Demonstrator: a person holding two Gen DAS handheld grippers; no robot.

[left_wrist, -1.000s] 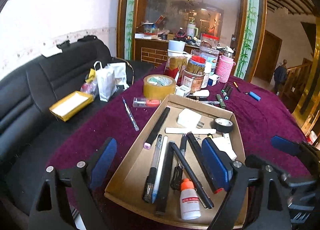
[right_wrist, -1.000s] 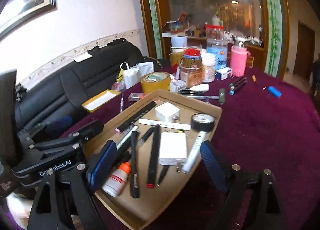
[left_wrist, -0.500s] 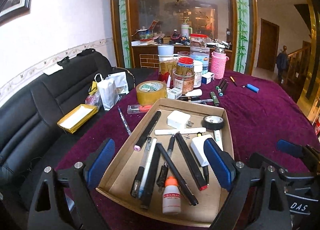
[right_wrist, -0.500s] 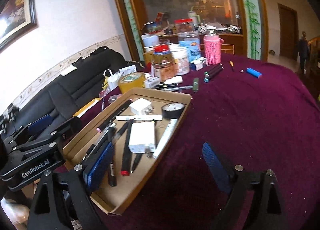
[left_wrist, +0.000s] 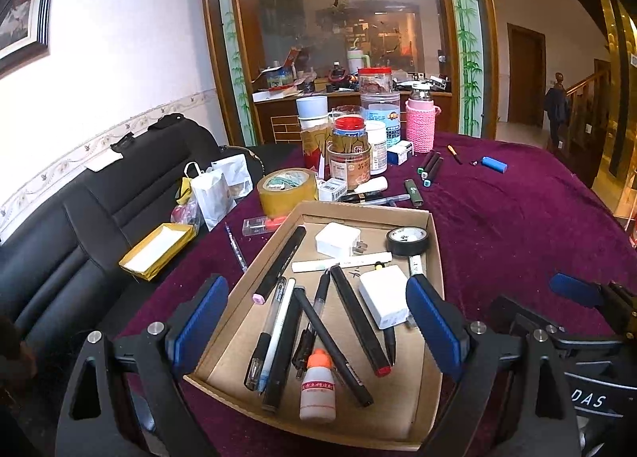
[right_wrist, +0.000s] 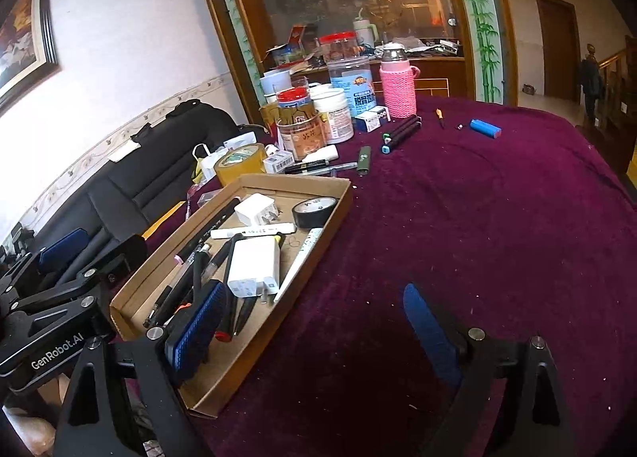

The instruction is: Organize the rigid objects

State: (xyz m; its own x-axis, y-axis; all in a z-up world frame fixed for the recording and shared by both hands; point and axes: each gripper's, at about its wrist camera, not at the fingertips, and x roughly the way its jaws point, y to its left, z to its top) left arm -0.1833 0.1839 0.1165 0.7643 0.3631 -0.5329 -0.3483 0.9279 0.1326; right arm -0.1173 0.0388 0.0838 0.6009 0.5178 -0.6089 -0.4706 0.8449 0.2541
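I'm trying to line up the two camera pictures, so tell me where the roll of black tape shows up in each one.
Left wrist view: the roll of black tape lies in the far right corner of the cardboard tray, right of centre in the picture.
Right wrist view: the same roll lies in the tray's far right corner, at about the middle of the picture.
Shared landmark: the pink knitted bottle stands at the back of the table in both.

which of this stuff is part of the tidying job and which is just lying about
Job: cardboard tray, pens in it, white charger, black tape roll, loose markers on the cloth.
Lying about: jars, pink bottle, sofa, paper bag.
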